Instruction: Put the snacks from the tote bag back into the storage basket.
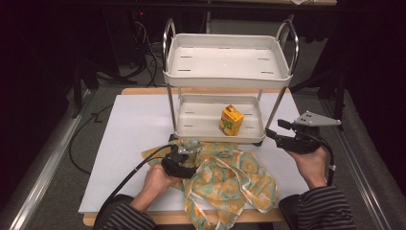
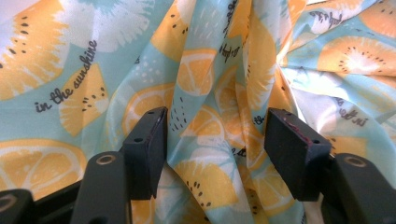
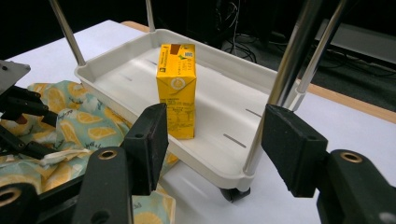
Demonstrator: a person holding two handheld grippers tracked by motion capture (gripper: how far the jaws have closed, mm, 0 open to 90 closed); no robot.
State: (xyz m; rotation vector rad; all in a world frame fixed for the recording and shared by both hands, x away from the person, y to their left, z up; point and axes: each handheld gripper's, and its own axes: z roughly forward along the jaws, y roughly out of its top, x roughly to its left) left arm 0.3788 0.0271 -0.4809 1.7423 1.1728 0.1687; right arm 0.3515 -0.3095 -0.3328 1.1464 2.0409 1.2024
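Note:
A crumpled cloth [image 1: 230, 177] printed with orange slices on light blue lies on the white table top near the front edge. My left gripper [image 1: 186, 147] rests on its left part, jaws open, and the folds [image 2: 210, 84] lie loose between and beyond the pads. A yellow juice carton [image 1: 231, 120] stands upright on the lower tray of a small white cart [image 1: 191, 130]. My right gripper [image 1: 274, 128] hovers just right of that tray, open and empty, pointing at the carton [image 3: 176, 88]. In the right gripper view the cloth [image 3: 70, 126] shows at the left.
The cart's upper tray [image 1: 227, 76] has two metal handles and nothing on it. A chrome post [image 3: 285, 79] rises between my right jaws and the carton. The white sheet [image 1: 134, 120] covers a wooden table; cables trail from both grippers.

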